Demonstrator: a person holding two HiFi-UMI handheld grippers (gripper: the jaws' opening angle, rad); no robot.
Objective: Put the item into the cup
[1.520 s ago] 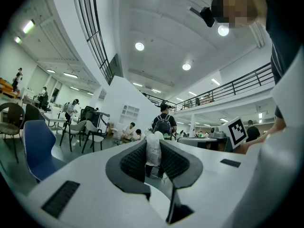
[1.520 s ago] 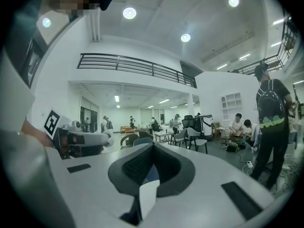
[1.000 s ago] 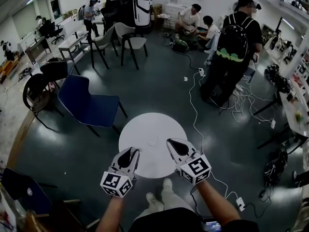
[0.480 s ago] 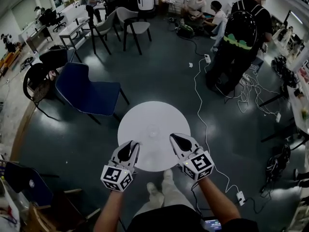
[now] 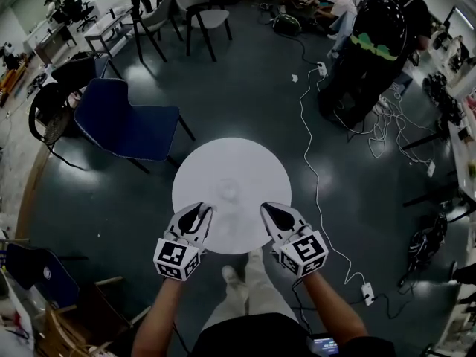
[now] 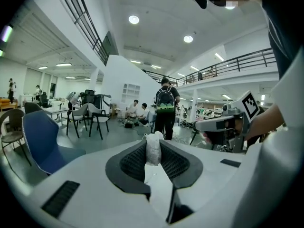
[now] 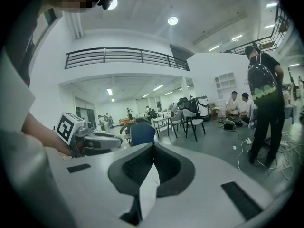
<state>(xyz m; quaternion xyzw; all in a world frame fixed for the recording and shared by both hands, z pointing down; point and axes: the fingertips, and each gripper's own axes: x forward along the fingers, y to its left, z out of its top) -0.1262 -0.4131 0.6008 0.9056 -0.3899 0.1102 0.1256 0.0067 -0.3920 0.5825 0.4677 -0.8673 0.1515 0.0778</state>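
A round white table point(image 5: 256, 166) stands in front of me, and a faint clear cup point(image 5: 228, 192) sits near its middle. Over the table's near edge on the left, my left gripper point(image 5: 199, 213) is shut on a small whitish crumpled item point(image 6: 153, 147), which stands upright between the pads in the left gripper view. Level with it on the right, my right gripper point(image 5: 269, 211) has its jaw tips point(image 7: 152, 147) touching with nothing between them. Both grippers point away from me toward the cup, which lies just beyond and between them.
A blue chair point(image 5: 126, 129) stands left of the table. A person with a backpack point(image 5: 379, 43) stands at the back right. White cables point(image 5: 316, 173) and a power strip point(image 5: 367, 294) run over the dark floor on the right. More chairs point(image 5: 197, 6) stand further back.
The head view has tipped down, so the table now sits higher in the picture. Both grippers stay at its near edge, and the left still holds the item.
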